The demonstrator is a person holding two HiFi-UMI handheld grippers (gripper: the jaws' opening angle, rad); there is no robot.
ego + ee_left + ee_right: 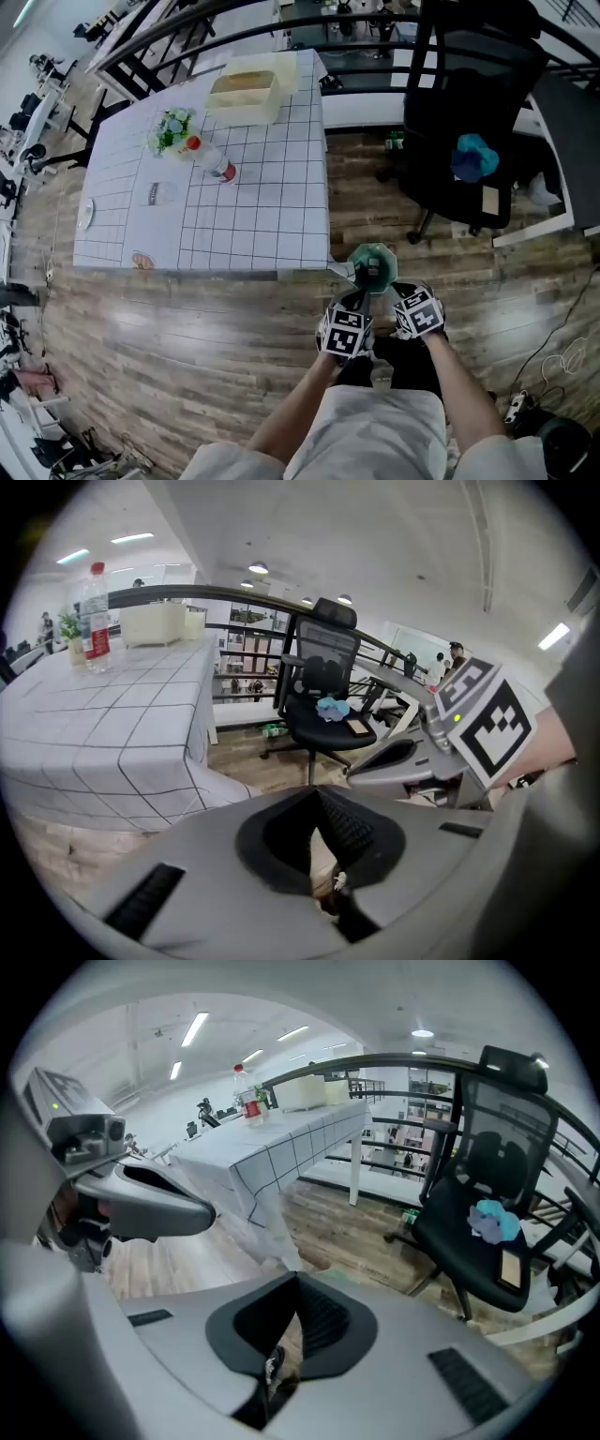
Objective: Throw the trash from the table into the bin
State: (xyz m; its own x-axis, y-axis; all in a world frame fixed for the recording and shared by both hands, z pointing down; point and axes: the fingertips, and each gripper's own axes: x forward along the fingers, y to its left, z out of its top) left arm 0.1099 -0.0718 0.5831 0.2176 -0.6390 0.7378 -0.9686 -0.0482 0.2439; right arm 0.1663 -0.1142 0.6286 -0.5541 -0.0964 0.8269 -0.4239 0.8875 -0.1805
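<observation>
Green bin (pixel 372 266) | just beyond right hand-held gripper (pixel 297 1283) (jaws together)

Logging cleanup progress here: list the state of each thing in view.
left gripper: jaws shut, nothing between them.
right gripper: jaws shut, nothing between them.
bottle: capped, upright on the table.
clear wrapper: lying flat on the table.
bin: on the floor, top open.
office chair: unoccupied, blue cloth on its seat.
</observation>
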